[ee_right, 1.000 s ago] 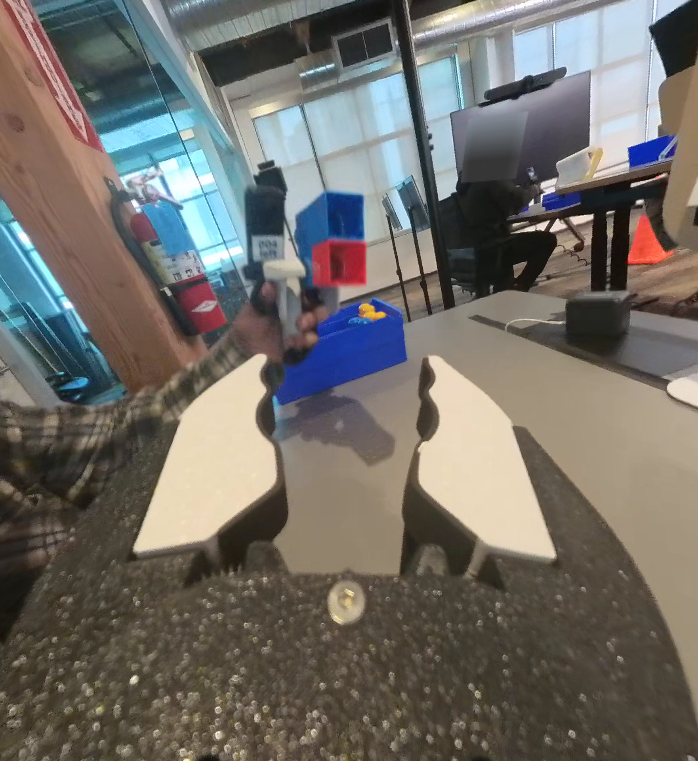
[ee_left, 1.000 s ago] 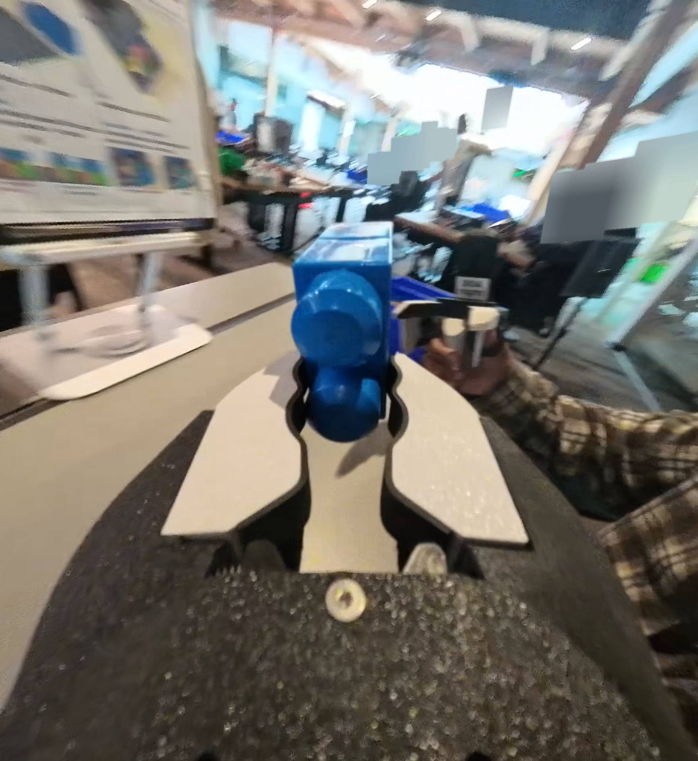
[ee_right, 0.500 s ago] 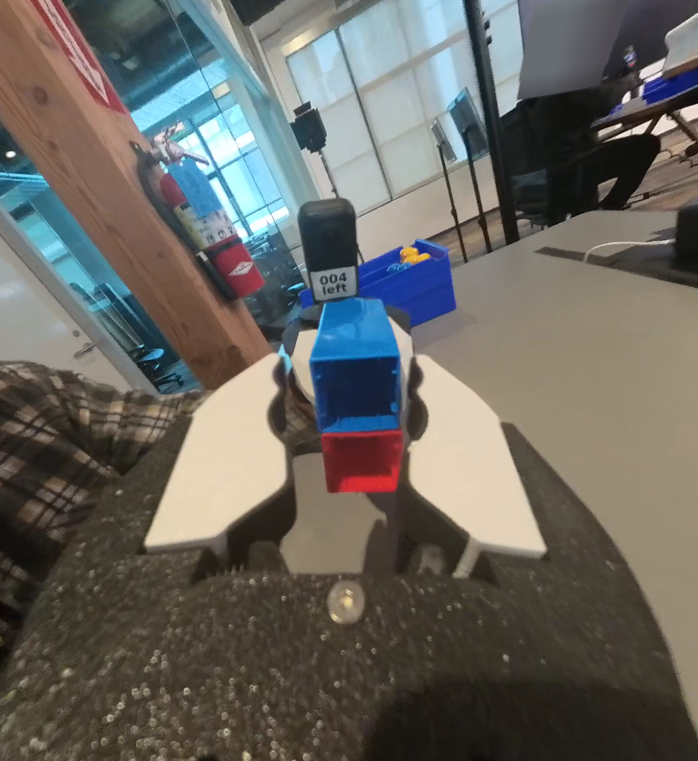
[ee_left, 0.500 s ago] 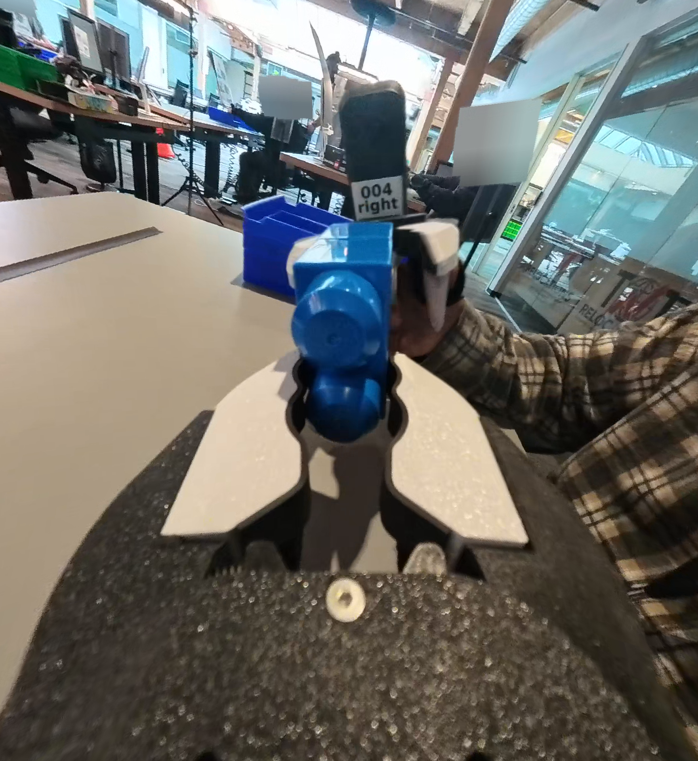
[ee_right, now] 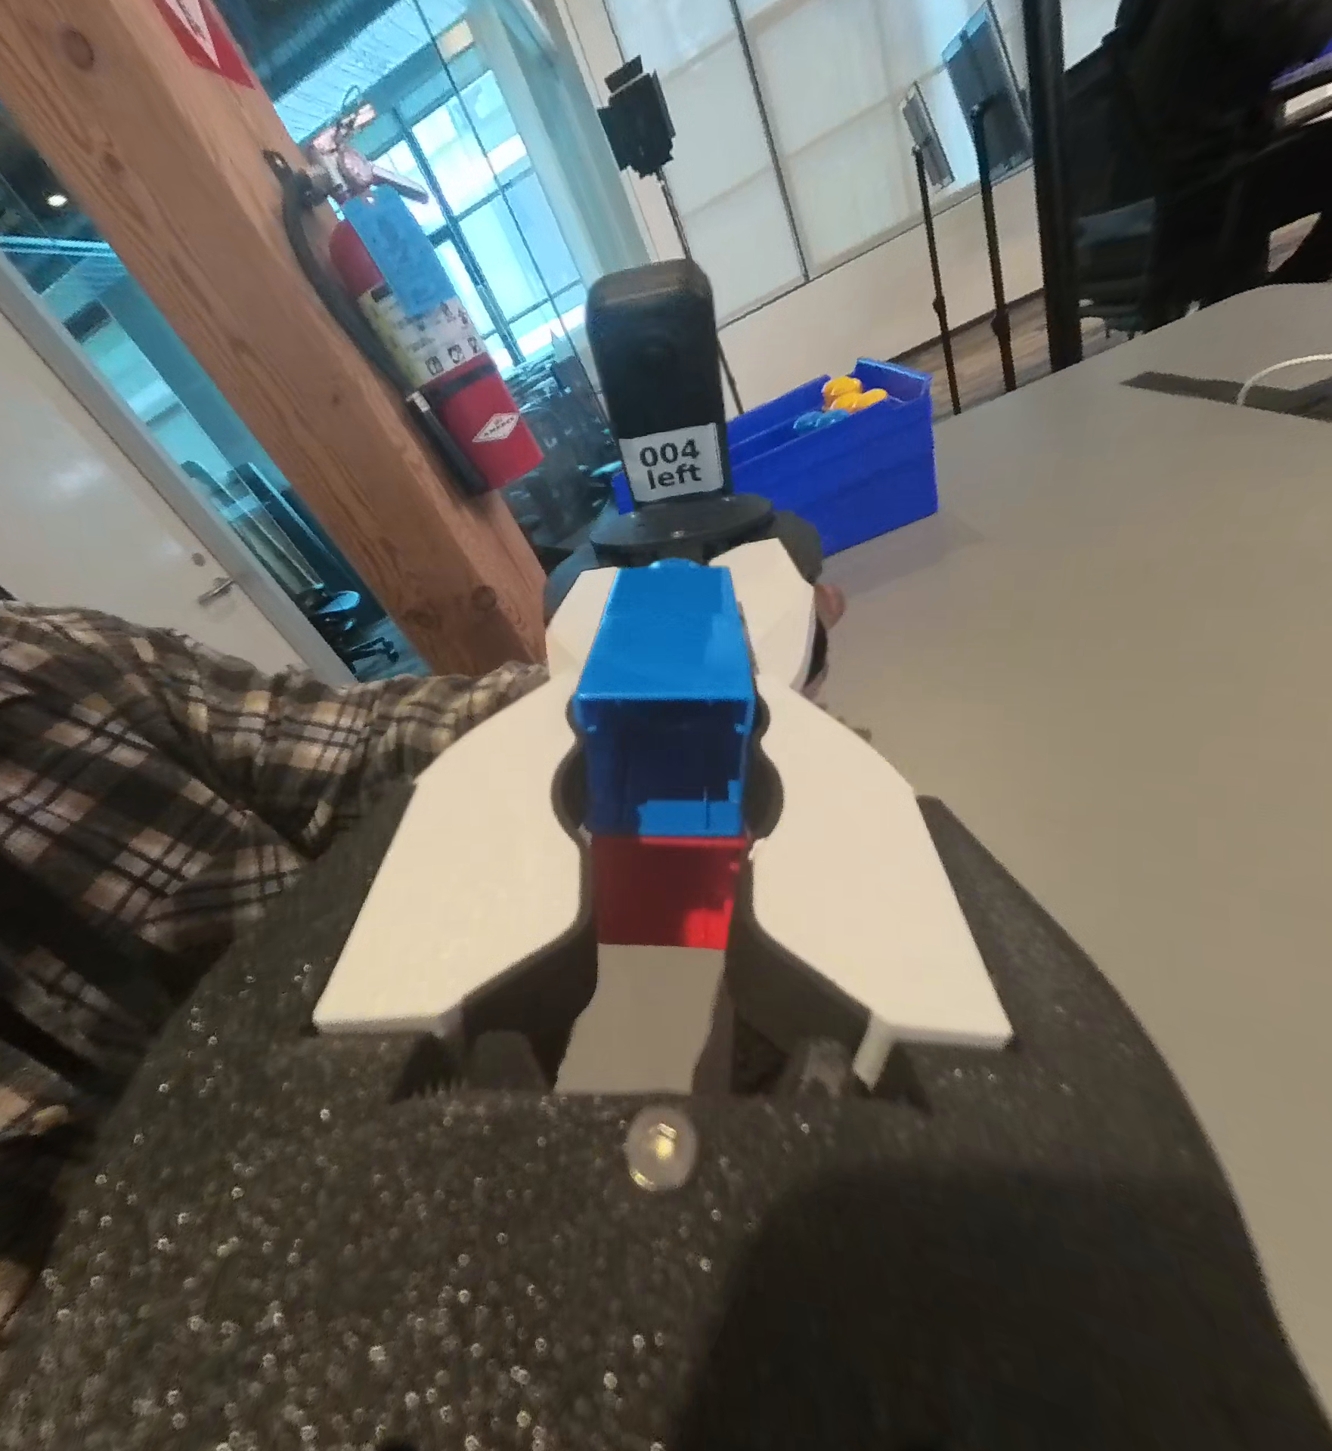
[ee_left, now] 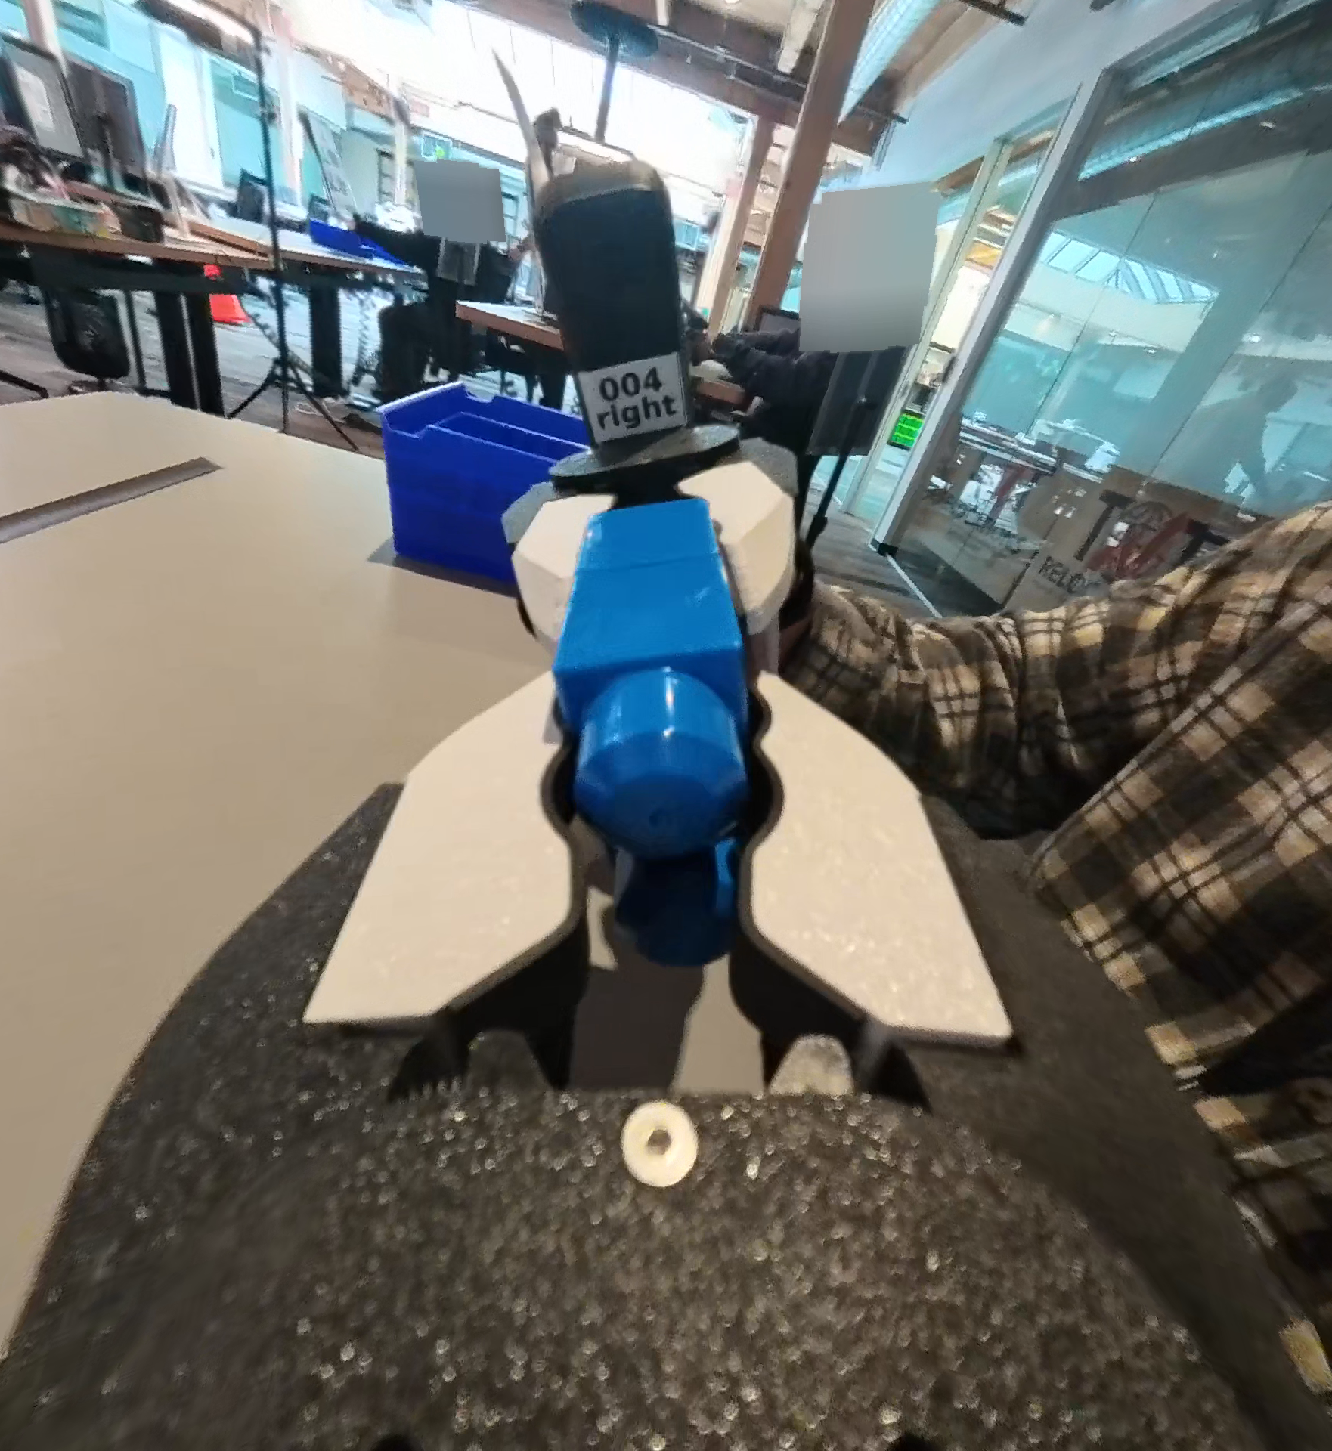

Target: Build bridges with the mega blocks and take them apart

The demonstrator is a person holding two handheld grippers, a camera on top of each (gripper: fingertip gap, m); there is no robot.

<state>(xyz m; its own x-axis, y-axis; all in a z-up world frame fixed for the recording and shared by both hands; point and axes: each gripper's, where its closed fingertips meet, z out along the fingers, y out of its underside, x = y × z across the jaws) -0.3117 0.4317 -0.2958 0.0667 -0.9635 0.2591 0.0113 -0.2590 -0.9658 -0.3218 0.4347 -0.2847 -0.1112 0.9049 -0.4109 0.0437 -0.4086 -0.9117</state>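
A blue block (ee_left: 651, 620) is held in the air between my two grippers, which face each other. My left gripper (ee_left: 656, 699) is shut on its stud end, and two blue studs point at the camera. In the right wrist view the hollow underside of the blue block (ee_right: 667, 675) faces me, with a red block (ee_right: 663, 887) joined just below it. My right gripper (ee_right: 667, 707) is shut on this blue and red stack. The right gripper also shows in the left wrist view (ee_left: 651, 550), and the left gripper in the right wrist view (ee_right: 675, 604).
A blue bin (ee_right: 843, 471) with yellow and blue pieces stands on the grey table (ee_right: 1118, 667); it also shows in the left wrist view (ee_left: 459, 487). Plaid sleeves (ee_left: 1118, 707) reach in from the side. A wooden post (ee_right: 254, 353) with a fire extinguisher stands behind. My two grippers' fingertips are within a few centimetres of each other.
My right gripper came up to the blue and red blocks and closed on them. My left gripper swung round and kept hold; the block now sits slightly tilted in it.
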